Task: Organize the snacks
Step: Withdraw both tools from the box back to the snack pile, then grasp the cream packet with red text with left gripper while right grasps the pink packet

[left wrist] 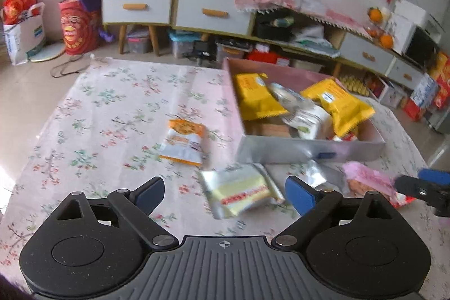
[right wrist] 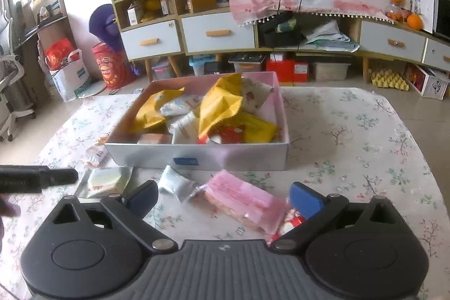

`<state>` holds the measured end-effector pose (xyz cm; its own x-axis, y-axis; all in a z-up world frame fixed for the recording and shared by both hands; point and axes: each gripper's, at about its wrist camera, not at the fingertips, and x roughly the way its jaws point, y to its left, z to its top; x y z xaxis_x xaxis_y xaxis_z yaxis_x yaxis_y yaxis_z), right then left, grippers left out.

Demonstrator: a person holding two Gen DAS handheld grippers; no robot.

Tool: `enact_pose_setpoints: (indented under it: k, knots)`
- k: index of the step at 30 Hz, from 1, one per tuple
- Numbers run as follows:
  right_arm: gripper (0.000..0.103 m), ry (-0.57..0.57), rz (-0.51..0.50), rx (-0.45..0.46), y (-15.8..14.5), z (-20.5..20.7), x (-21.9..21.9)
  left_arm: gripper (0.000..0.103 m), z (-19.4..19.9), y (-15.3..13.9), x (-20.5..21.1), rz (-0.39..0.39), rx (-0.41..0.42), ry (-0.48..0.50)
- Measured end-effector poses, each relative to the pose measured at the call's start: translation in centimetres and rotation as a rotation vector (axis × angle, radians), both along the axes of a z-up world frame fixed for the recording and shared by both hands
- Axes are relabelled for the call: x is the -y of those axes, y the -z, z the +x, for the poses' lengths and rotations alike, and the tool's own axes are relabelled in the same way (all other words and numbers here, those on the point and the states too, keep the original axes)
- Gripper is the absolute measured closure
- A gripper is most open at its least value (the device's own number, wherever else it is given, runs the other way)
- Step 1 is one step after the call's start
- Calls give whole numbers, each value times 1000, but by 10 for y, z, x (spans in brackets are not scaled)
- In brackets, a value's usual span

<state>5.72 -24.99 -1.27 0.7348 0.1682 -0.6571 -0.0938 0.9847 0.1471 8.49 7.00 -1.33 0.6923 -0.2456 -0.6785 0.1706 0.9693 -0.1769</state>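
My left gripper [left wrist: 225, 196] is open low over the floral cloth. A pale yellow and silver packet [left wrist: 242, 193] lies on the cloth between its fingers, untouched by the pads. An orange and white packet [left wrist: 184, 142] lies further ahead. My right gripper [right wrist: 225, 198] is open too, with a pink packet [right wrist: 244, 201] lying between its fingers and a red and white packet [right wrist: 289, 224] poking out from beneath it. A small silver packet [right wrist: 177, 184] lies just ahead on the left. The snack box [right wrist: 197, 156] stands behind, holding yellow bags [right wrist: 219, 106] and several other packets.
The floral cloth [left wrist: 112, 108] covers the table, which ends at the floor behind. A finger of my left gripper [right wrist: 56, 176] reaches into the right wrist view from the left. A sideboard [right wrist: 216, 33] with drawers stands along the far wall.
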Motion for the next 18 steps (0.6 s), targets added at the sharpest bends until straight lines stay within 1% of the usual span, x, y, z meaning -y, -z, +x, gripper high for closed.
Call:
enact_pose_setpoints:
  k: [4,7,10,12,15,17,18]
  knots:
    - [14,12,19,16,2,-4,9,5,6,6,-6,1,17,-18]
    - [14,31,-7,-2,7,-1,13,5,11,15,0,48,23,28]
    - [14,43,-52,-12,13,2,14,5,16,25,8,84,29,97]
    - [14,33,-87,-19,17,4,13,5,18,31,14,109,37,170]
    - [14,-17,-149,-16,23,4,10,5,21,37,23,170,57,270]
    - [14,-64,-189,-11,26,3,9,5,21,39,27,213,67,307]
    - [14,-92,-204,-10,27,2,8,5,22,40,28,219,65,322]
